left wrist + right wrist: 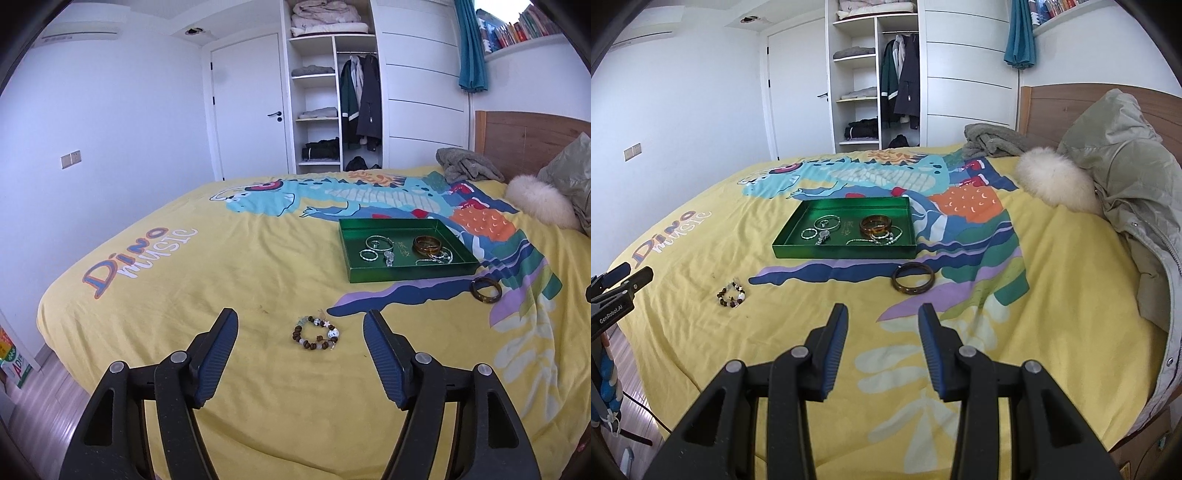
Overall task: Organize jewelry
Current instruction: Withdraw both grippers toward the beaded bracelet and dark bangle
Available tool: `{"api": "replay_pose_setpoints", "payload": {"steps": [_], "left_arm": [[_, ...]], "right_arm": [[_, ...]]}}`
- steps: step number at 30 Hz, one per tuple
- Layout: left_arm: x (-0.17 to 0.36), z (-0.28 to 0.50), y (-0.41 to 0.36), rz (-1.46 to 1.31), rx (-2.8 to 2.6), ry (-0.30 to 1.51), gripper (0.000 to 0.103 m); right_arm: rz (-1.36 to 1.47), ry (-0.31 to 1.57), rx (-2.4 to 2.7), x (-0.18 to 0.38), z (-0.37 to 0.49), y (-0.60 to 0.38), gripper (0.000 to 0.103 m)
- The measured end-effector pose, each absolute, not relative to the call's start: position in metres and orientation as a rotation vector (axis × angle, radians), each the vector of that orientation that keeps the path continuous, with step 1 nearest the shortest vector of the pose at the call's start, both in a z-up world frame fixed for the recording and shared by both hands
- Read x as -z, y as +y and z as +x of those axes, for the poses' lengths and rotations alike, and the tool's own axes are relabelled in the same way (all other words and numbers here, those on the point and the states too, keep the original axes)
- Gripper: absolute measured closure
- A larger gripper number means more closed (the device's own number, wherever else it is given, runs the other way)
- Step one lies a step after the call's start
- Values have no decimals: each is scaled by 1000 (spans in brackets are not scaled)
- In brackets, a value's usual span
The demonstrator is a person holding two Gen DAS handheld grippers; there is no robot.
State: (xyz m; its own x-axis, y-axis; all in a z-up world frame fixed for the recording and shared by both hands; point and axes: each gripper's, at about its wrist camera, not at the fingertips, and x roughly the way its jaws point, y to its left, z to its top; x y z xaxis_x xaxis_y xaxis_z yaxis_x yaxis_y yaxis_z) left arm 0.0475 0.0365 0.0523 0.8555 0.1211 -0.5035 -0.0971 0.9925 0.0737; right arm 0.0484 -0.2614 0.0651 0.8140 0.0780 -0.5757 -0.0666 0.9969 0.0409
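A green tray lies on the yellow bedspread and holds silver rings, a small watch, chains and an amber bangle. A brown beaded bracelet lies on the bedspread just ahead of my left gripper, between its open, empty fingers. A dark amber bangle lies loose in front of the tray, just ahead of my right gripper, which is open and empty. The left gripper also shows at the left edge of the right wrist view.
A grey blanket and a jacket with a white fur trim lie near the wooden headboard. An open wardrobe and a door stand beyond the bed. The bed's near left edge drops to the floor.
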Motion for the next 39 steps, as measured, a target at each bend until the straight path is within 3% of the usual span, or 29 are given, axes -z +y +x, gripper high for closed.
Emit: {"api": "replay_pose_setpoints", "payload": {"steps": [6,39], "left_arm": [[-60,35,49,42,-113,502,27],[-39,57,81,-22,-112,613,26]], "right_arm": [[18,617,-39,-67,38,-259,58],[38,711,0,-21,73,-242,58]]}}
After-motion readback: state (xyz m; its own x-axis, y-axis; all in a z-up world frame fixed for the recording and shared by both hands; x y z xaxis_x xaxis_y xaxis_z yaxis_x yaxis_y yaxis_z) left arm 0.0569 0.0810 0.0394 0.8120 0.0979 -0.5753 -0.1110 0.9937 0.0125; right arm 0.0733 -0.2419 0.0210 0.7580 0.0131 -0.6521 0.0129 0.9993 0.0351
